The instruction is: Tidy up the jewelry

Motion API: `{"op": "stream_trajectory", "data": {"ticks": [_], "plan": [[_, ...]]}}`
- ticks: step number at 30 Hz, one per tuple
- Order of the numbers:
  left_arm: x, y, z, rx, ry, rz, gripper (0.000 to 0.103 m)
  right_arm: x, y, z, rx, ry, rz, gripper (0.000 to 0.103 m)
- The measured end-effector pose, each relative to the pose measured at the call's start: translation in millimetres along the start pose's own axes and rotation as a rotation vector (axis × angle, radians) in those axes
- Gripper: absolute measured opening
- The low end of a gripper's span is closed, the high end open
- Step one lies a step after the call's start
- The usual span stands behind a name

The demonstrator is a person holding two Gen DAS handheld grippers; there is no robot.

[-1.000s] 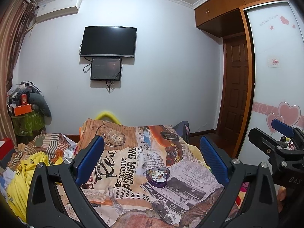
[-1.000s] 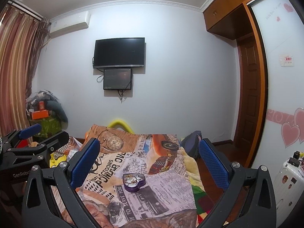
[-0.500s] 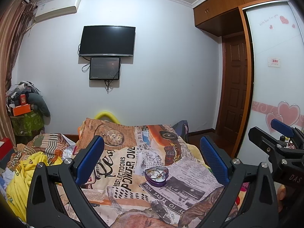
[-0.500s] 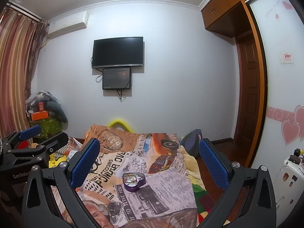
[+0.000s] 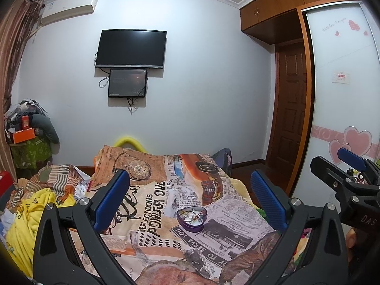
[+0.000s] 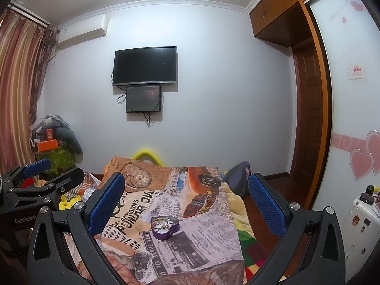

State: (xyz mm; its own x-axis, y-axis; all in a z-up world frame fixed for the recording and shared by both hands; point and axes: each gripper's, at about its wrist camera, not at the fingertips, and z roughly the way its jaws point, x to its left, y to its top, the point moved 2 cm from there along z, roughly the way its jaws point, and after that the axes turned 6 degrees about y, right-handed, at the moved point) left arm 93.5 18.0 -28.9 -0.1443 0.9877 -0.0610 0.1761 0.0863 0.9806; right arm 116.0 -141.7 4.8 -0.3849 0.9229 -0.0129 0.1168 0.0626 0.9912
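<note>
Both claws spread wide, nothing between the blue pads, both held above the near end of the bed.

Left claw point(image 5: 190, 198): jaws far apart, empty. Right claw point(image 6: 187, 201): same, jaws far apart, empty. Each shows at the edge of the other's view: the right one low on the right in the left wrist view, the left one low on the left in the right wrist view.

Task item: purple heart-shaped tin point(image 5: 192, 218), lid off, sitting on the newspaper-print blanket point(image 5: 152, 194) on the bed, ahead of both claws and not touched by either. In both views it falls between the two pads, roughly centred. Inside it: a tangle of small jewelry point(image 6: 161, 223), pieces too small to tell apart.

Left of the blanket: yellow cloth point(image 5: 26, 216) and striped fabric, bunched up.

Past the foot of the bed: yellow curved object point(image 5: 128, 140) against the wall. Far left corner: pile of stuff with an orange box point(image 5: 23, 135) on top. On the wall: dark TV point(image 5: 130, 48) with a smaller screen point(image 5: 127, 83) just under it, air conditioner point(image 5: 68, 7) at upper left. Right: wooden door point(image 5: 291, 109), wardrobe panel with pink hearts point(image 5: 353, 140).
</note>
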Motion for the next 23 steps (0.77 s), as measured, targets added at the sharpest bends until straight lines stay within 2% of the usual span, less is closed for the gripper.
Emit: {"op": "stream_trajectory", "data": {"ticks": [6, 23], "plan": [[-1.5, -1.3, 2.2, 0.024, -0.027, -0.002, 0.102, -0.1, -0.9, -0.5, 0.000, -0.005, -0.004, 0.103], [-3.3, -6.8, 9.5, 0.038, -0.022, 0.013, 0.102, -2.9, -5.2, 4.5, 0.018, -0.008, 0.009, 0.103]]}}
